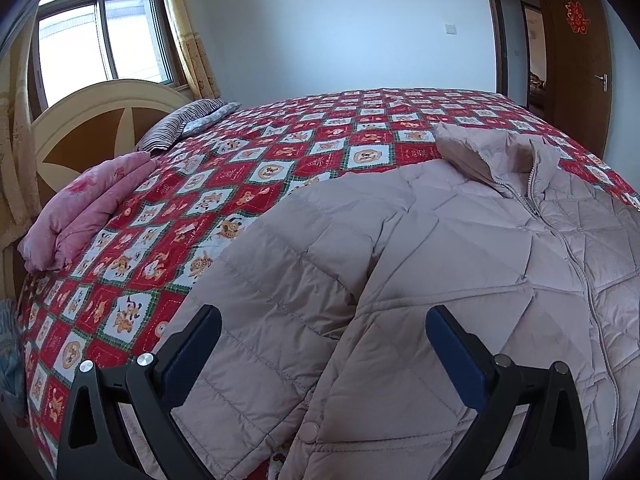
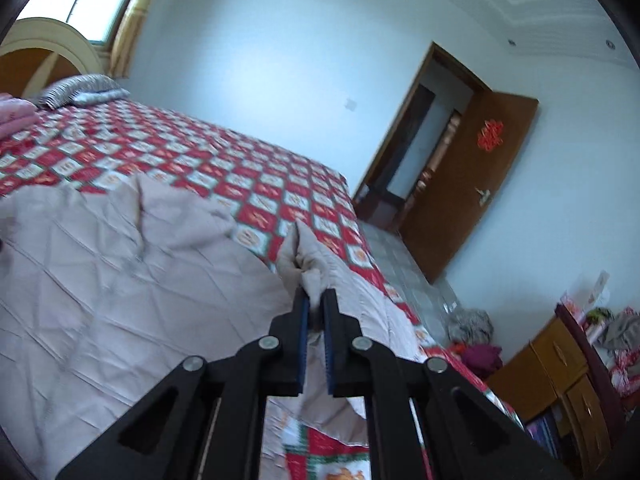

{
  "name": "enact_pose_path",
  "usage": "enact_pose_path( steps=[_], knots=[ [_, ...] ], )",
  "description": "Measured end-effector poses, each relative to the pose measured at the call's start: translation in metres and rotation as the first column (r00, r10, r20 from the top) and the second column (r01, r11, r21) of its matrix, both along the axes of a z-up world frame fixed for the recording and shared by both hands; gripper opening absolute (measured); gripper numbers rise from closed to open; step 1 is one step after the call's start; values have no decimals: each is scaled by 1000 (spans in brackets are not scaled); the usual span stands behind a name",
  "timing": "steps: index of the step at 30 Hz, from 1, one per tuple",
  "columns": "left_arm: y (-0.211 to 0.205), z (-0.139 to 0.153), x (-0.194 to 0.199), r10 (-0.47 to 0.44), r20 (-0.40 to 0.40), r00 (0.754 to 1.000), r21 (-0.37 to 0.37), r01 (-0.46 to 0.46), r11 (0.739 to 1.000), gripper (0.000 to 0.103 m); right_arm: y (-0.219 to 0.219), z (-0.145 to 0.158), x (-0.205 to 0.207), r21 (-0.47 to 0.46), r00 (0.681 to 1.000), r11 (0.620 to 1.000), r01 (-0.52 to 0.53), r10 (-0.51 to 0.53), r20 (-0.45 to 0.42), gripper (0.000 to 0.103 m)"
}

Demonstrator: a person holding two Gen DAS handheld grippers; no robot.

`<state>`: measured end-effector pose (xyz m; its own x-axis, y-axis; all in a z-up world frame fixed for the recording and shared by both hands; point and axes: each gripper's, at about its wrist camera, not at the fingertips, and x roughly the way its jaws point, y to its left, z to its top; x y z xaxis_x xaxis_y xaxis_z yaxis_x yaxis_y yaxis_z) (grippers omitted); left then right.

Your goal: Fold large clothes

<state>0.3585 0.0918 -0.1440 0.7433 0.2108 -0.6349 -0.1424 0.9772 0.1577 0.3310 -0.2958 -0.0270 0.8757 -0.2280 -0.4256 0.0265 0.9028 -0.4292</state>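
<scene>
A pale pink quilted puffer jacket (image 1: 460,264) lies front up on the bed, zipped, collar toward the far side. Its left sleeve (image 1: 256,320) lies along the body toward me. My left gripper (image 1: 322,322) is open and empty, hovering over that sleeve and the jacket's side. In the right wrist view the jacket (image 2: 120,288) spreads to the left. My right gripper (image 2: 314,300) is shut on a bunched fold of the jacket's right sleeve (image 2: 308,264) and holds it lifted above the bed edge.
The bed has a red and white checked cartoon quilt (image 1: 248,168). A folded pink blanket (image 1: 84,216) and a striped pillow (image 1: 180,124) lie by the headboard. An open wooden door (image 2: 472,184), a wooden dresser (image 2: 560,380) and clothes on the floor (image 2: 476,340) are to the right.
</scene>
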Motion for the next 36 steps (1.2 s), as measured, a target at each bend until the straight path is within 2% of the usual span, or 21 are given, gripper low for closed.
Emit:
enact_pose_path(
  steps=[5,9,17,22,24,25,26,27,28,32,33,34,36],
  knots=[
    [14,4,0,30,9,1000,-3,-30,1000,102,50,11,7,45,990,990,-133,131,41,8],
    [28,7,0,62,13,998,-8,-62,998,102,97,3,14,75,969,967,-244,242,46,8],
    [53,4,-3,107,9,994,17,-107,994,102,184,-53,34,137,918,912,-386,395,-38,8],
    [64,0,-2,139,-2,990,28,-139,990,102,207,-90,37,212,883,883,-420,451,-129,9],
    [64,0,-2,144,-5,990,34,-144,989,102,206,-102,36,256,871,866,-430,472,-137,14],
    [63,0,-2,143,-6,990,37,-143,989,102,204,-104,34,268,868,860,-433,478,-132,35],
    [61,1,-3,142,-3,990,41,-141,989,102,201,-102,32,282,863,854,-438,487,-136,64],
    [59,3,-3,141,1,990,46,-140,989,102,195,-99,28,308,855,840,-446,502,-129,73],
    [57,5,-2,139,3,990,46,-139,989,102,188,-93,21,324,852,829,-456,512,-111,77],
    [39,21,2,117,36,992,29,-118,993,102,163,-70,0,332,823,798,-503,560,-99,77],
    [30,27,3,100,47,994,25,-101,995,102,150,-61,-8,332,826,797,-505,558,-83,77],
    [22,32,4,83,58,995,24,-84,996,102,141,-57,-12,322,836,806,-496,544,-73,77],
    [-1,43,8,39,81,996,30,-41,999,102,118,-51,-9,272,882,860,-432,466,-71,77]
  ],
)
